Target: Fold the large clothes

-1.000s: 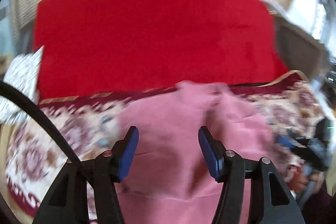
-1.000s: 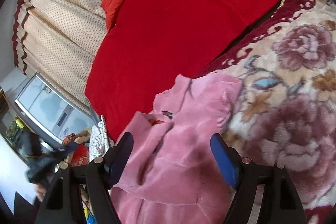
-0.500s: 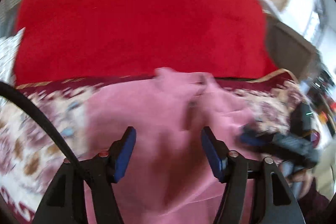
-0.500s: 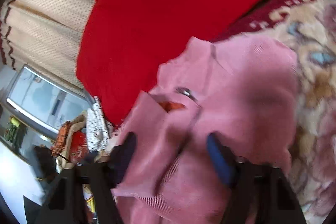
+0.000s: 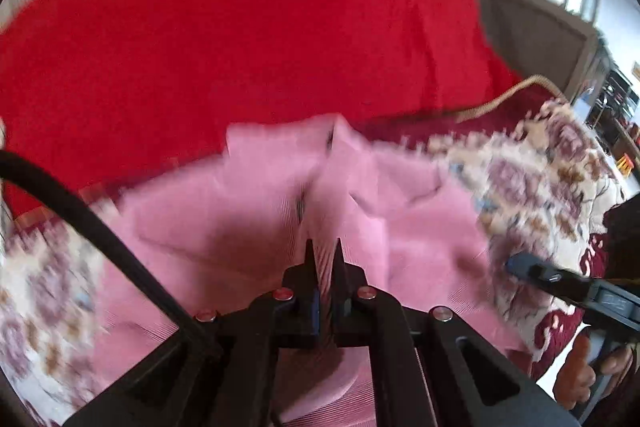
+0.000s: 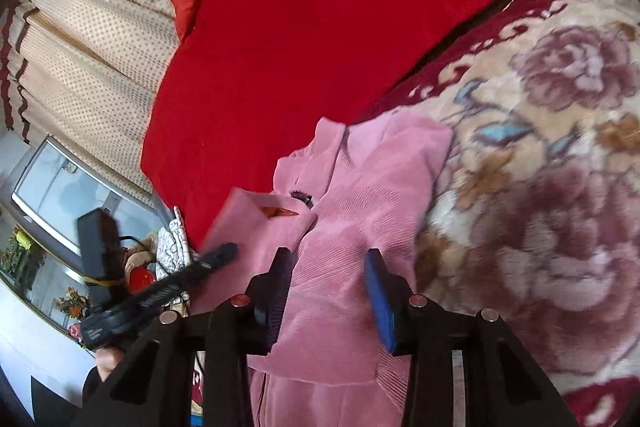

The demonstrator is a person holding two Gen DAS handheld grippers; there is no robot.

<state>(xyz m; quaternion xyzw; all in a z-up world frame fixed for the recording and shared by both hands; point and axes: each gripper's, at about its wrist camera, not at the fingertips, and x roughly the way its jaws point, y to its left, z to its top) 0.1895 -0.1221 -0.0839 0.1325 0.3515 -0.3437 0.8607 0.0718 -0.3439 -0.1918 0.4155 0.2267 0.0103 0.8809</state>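
- Spread across the bed, a floral plush blanket [image 6: 560, 155] carries the work, with a red bedspread [image 6: 340, 7] beyond it and dotted beige curtains [image 6: 92, 47] behind that.
- Nearest the left camera, the left gripper [image 5: 325, 259] has its fingers brought almost together on a ridge of the pink garment [image 5: 248, 219]; a thin strip of pink cloth shows pinched between them (the view is smeared, so how deep the bite goes is hard to judge).
- Nearest the right camera, the right gripper [image 6: 328, 267] stands with its fingers spread wide and nothing between them but the garment's ribbed surface lying below; it holds nothing.
- That garment [image 6: 360, 195] lies on the blanket with its long axis running away from both grippers, collar end farthest, reaching to the red bedspread's edge.
- From the right gripper, the cloth lies straight ahead and underneath, so a short drop and a close would likely take it.
- By my reading, the left hand is ahead in the step, its grip already made, while the right has yet to take its hold.
- Both tools point forward along the garment, roughly side by side; the right one appears in the left view over the cloth's right edge [image 5: 516, 263].
- Farthest back, a glass-fronted cabinet [image 6: 60, 187] stands at the left.
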